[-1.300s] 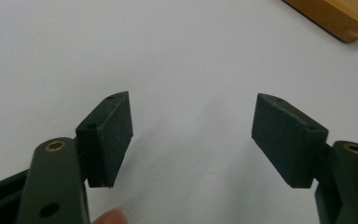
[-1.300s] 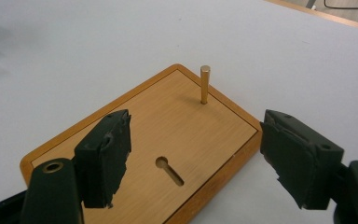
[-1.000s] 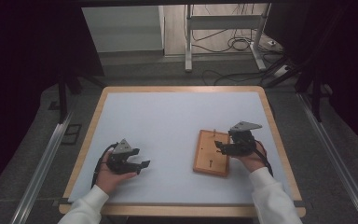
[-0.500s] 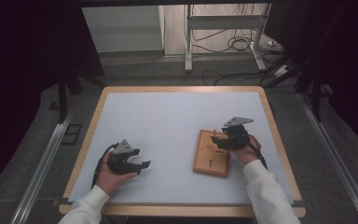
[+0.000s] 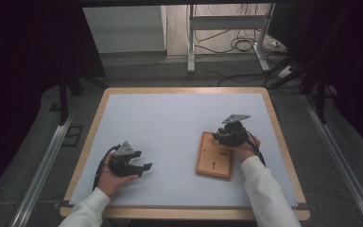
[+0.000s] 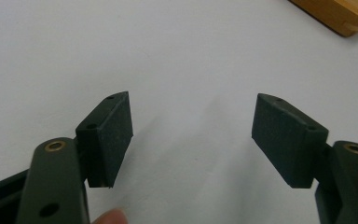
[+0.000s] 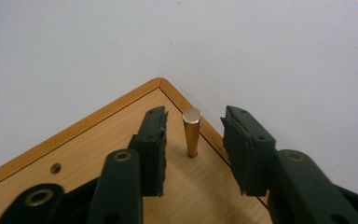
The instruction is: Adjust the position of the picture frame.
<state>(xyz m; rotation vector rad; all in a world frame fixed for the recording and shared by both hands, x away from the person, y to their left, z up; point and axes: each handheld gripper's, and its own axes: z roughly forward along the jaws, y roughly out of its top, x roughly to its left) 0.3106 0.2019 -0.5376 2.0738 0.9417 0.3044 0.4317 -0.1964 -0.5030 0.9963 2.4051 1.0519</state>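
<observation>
Forward over the board (image 5: 214, 155) went the right gripper (image 5: 228, 135), white table (image 5: 170, 123).

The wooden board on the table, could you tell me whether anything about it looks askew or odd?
The wooden board lies slightly turned against the table edges. One brass peg stands upright near its corner, between the right gripper's open jaws. Nothing looks damaged.

A wooden board (image 5: 214, 161) lies flat on the white-topped, wood-edged table (image 5: 170, 123).
</observation>
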